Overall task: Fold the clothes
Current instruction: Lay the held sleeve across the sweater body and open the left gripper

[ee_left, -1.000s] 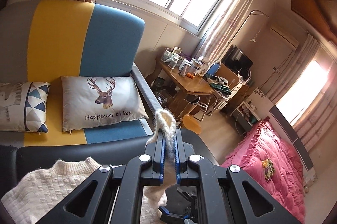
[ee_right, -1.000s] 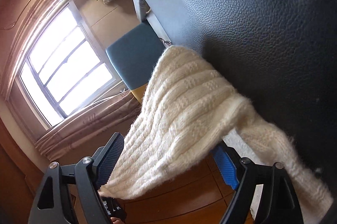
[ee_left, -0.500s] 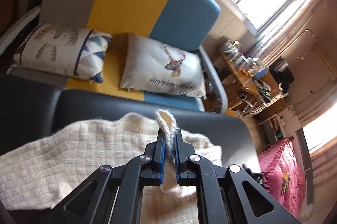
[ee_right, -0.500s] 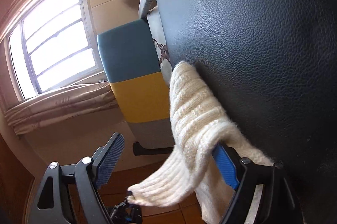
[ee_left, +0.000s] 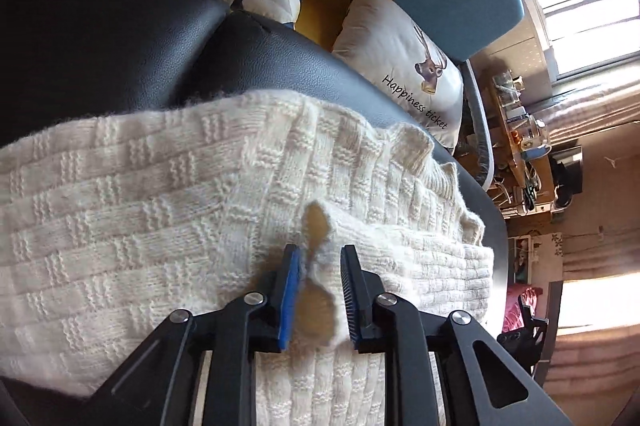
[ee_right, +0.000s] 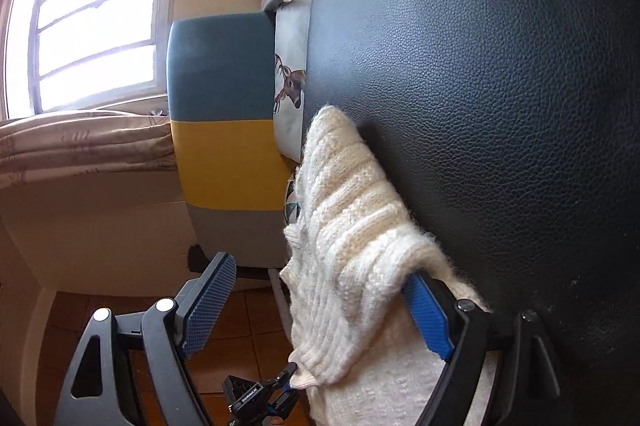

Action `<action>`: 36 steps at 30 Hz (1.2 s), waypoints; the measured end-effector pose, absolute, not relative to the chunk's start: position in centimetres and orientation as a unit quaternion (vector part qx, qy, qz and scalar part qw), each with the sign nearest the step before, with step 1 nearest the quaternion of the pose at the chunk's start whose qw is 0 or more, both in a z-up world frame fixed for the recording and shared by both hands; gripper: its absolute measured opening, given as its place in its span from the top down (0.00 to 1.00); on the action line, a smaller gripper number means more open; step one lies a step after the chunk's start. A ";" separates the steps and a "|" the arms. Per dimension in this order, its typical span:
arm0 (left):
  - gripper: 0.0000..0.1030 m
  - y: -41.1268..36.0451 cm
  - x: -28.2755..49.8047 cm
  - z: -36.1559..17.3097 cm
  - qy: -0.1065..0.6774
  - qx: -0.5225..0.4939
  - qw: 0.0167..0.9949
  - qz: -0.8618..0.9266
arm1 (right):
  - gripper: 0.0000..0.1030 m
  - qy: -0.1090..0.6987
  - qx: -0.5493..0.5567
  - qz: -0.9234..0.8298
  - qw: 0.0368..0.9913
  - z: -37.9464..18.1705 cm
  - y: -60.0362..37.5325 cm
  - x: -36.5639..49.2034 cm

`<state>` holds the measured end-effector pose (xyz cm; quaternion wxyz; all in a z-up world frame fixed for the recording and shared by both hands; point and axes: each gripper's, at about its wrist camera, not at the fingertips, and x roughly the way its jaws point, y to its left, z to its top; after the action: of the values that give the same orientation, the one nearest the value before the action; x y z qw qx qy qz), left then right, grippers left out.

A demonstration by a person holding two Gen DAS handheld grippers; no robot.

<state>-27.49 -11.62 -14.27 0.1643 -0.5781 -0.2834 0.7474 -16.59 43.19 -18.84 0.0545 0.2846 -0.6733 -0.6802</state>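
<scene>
Cream sweater point(ee_left: 168, 209) is spread on the black leather surface point(ee_left: 120, 41). Left gripper point(ee_left: 318, 290) is parted, cuff loose between its jaws, pointing to 12 o'clock. Right gripper point(ee_right: 320, 310) is spread wide, knit draped over one finger

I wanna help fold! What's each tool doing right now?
Left tool: open, sweater cuff loose between its fingers.
Right tool: open, sweater draped over one finger.

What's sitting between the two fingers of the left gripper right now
A fold of the cream knit sweater lies between the fingers of the left gripper, which stand apart around it; the left wrist view shows this.
</scene>
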 end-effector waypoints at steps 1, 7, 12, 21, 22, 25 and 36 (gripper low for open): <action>0.70 -11.8 -27.5 -14.4 -0.289 -0.581 0.167 0.742 | 0.18 -0.668 0.289 -0.684 0.053 -18.7 43.1 -16.7; 0.64 -11.2 -27.6 -14.0 -0.285 -0.580 0.179 0.742 | 0.18 -0.662 0.300 -0.685 0.043 -18.5 43.0 -16.9; 0.95 -9.6 -28.1 -11.5 -0.244 -0.532 0.163 0.794 | 0.17 -0.701 0.266 -0.661 0.040 -18.6 43.6 -16.2; 0.95 -11.6 -28.1 -12.0 -0.204 -0.512 0.108 0.828 | 0.19 -0.674 0.271 -0.684 0.059 -18.6 42.5 -16.2; 0.95 -11.3 -28.1 -12.8 -0.198 -0.522 0.106 0.823 | 0.19 -0.671 0.274 -0.687 0.059 -18.5 42.4 -16.2; 0.94 -10.9 -27.7 -13.9 -0.196 -0.532 0.102 0.817 | 0.19 -0.663 0.285 -0.690 0.059 -18.1 42.6 -16.5; 0.90 -13.3 -26.3 -11.3 -0.195 -0.519 0.053 0.831 | 0.34 -0.577 0.366 -0.725 0.079 -15.8 42.5 -15.4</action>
<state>-26.35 -13.26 -11.33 0.0527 -0.5185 -0.1952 0.8308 -15.43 42.51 -15.81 0.0787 0.3664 -0.5774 -0.7253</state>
